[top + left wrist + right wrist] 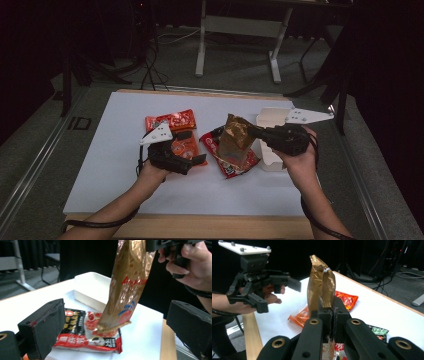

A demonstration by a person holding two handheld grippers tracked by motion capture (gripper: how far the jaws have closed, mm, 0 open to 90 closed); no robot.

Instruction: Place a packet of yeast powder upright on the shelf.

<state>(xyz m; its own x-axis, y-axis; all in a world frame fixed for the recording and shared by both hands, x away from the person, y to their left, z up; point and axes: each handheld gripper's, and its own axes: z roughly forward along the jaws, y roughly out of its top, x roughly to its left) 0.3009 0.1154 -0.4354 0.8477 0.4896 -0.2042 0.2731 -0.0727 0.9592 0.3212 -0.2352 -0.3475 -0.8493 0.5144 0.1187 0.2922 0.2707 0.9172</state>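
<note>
A gold snack packet (pixel 235 137) hangs upright just above the table, pinched at its top edge by my right gripper (pixel 251 131), which is shut on it. In the right gripper view the jaws (pixel 333 307) press flat on the gold packet (pixel 320 280). Its lower end (pixel 127 290) hovers over a red noodle packet (pixel 82 335) lying flat on the white table. My left gripper (pixel 192 148) stands open to the left, over an orange packet (pixel 184 148). Its black pads (pixel 47 325) are wide apart, with nothing between them.
A white rectangular tray (pixel 272 120) sits at the table's right, behind the gold packet. Another orange-red packet (pixel 171 120) lies farther back on the left. A dark packet with green print (pixel 378 331) lies near the right gripper. The wooden table edge (pixel 200 225) runs along the front.
</note>
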